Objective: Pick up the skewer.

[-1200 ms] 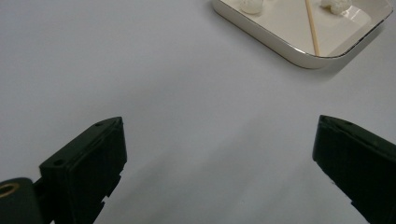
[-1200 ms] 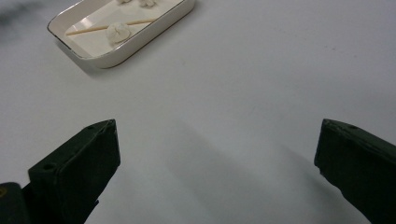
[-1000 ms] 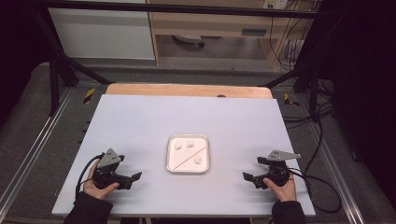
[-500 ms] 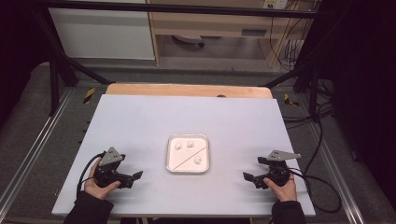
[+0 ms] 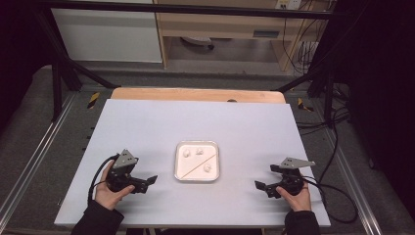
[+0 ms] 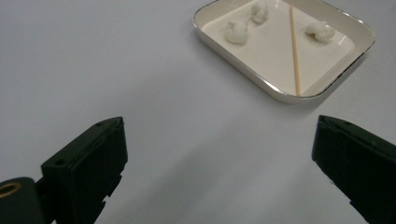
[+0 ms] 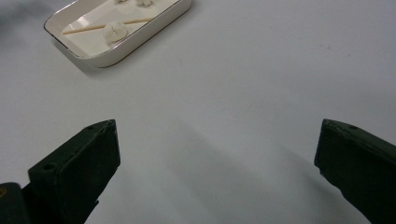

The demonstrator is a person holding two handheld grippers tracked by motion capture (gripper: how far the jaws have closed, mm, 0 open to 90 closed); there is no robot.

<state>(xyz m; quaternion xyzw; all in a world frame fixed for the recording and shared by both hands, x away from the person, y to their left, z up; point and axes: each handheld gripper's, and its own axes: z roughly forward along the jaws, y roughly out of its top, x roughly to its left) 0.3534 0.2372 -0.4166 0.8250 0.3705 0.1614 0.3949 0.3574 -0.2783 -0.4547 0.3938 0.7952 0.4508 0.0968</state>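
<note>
While both tools rest on the desk (image 5: 147,122) with jaws spread wide and empty, nothing looks started. Tray (image 5: 179,161) sits mid-desk, left tool (image 5: 147,181) and right tool (image 5: 261,186) well apart either side of it; inside it a skewer (image 5: 197,165) and three dough lumps (image 5: 207,168), untouched. All handling appears left to do.

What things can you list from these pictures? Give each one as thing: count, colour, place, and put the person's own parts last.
Table: one, pale grey top, wooden far edge, centre.
Tray: one, white, square, middle of the table between the grippers.
Lumps: three, white, in the tray; two at its far side, one nearer.
Stick: one, thin, light wood, lying diagonally in the tray.
Left gripper: one, black, jaws open, on the table left of the tray.
Right gripper: one, black, jaws open, right of the tray.
Hands: two, dark sleeves, near edge.
</note>
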